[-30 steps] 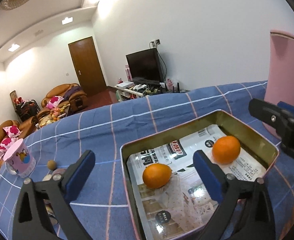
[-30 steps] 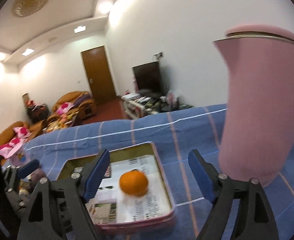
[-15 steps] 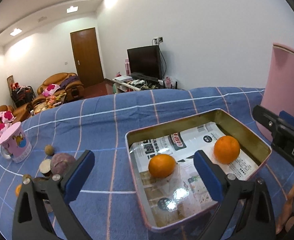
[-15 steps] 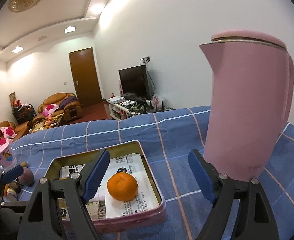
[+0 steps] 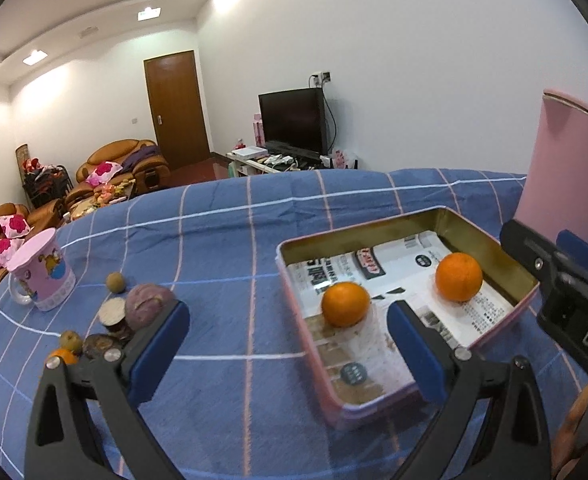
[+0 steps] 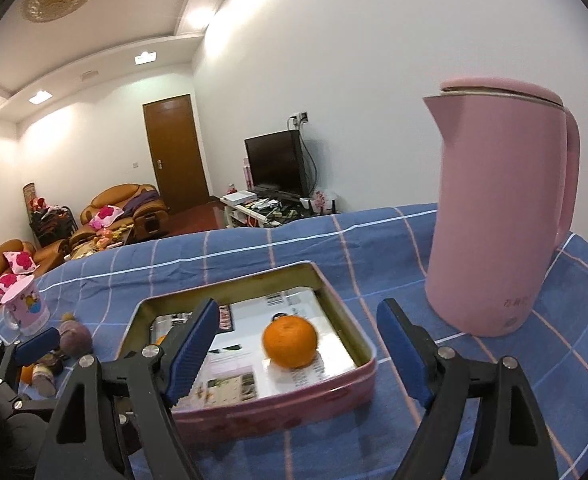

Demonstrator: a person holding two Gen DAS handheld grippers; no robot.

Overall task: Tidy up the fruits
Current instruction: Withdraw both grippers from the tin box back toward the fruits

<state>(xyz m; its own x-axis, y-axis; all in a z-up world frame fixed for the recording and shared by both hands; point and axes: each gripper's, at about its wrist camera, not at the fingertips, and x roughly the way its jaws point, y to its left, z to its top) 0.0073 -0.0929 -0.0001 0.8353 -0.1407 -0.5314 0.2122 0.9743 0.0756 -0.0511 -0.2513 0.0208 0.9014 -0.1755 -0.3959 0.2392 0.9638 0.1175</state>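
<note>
A pink tin tray lined with printed paper lies on the blue checked cloth and holds two oranges, one on the left and one on the right. In the right wrist view the tray shows the right orange. A cluster of loose fruit lies left of the tray: a purple fruit, a small brown fruit, a cut piece and a small orange. My left gripper is open and empty, above the tray's near left corner. My right gripper is open and empty, above the tray's near edge.
A tall pink kettle stands right of the tray; it also shows in the left wrist view. A pink mug stands at the far left of the table. Beyond the table are sofas, a door and a TV.
My left gripper has pulled back and swung left, bringing the loose fruit cluster into view. My right gripper has drawn back from the tray and swung right, toward the kettle. Both stay open.
</note>
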